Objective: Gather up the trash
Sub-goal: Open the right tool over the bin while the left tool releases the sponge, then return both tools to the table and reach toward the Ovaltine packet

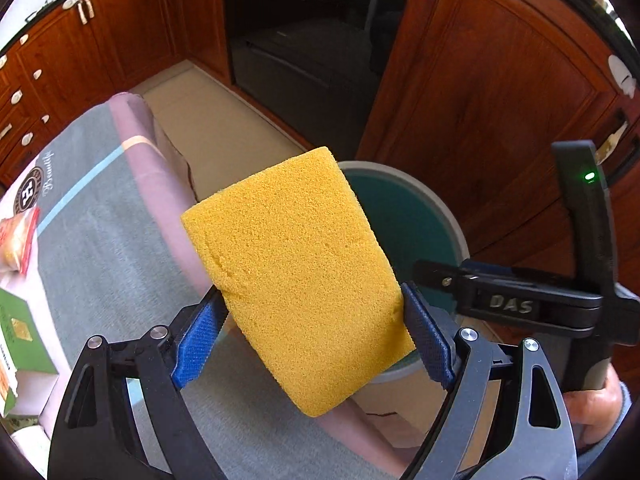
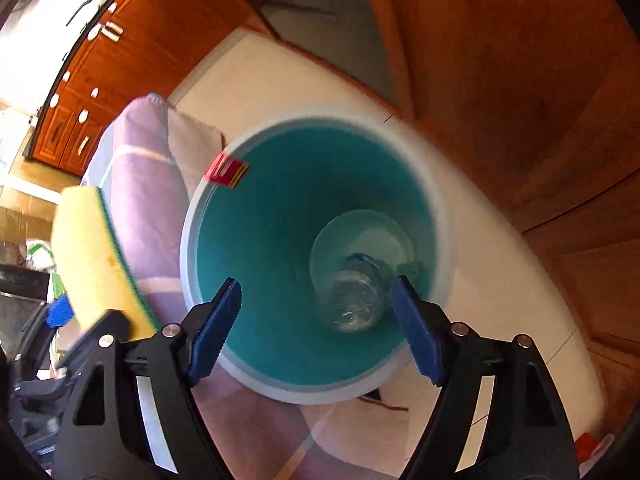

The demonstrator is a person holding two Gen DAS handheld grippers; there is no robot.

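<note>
My left gripper (image 1: pixel 314 332) is shut on a yellow sponge (image 1: pixel 296 276) and holds it in the air above the table's edge, beside the bin. The sponge also shows at the left of the right wrist view (image 2: pixel 96 264), with a green scouring layer. A round bin (image 2: pixel 316 256) with a teal inside and pale rim (image 1: pixel 456 236) stands on the floor next to the table. A clear plastic bottle (image 2: pixel 352 296) lies at its bottom. My right gripper (image 2: pixel 316 332) is open and empty, above the bin's mouth. Its black body (image 1: pixel 520 304) shows in the left wrist view.
The table has a grey and pink cloth (image 1: pixel 104 248) hanging over its edge. A red snack packet (image 1: pixel 20 240) and a green box (image 1: pixel 20 336) lie at its left. Wooden cabinets (image 1: pixel 480 100) and a dark oven (image 1: pixel 304 40) stand behind. A red label (image 2: pixel 226 170) sits at the bin's rim.
</note>
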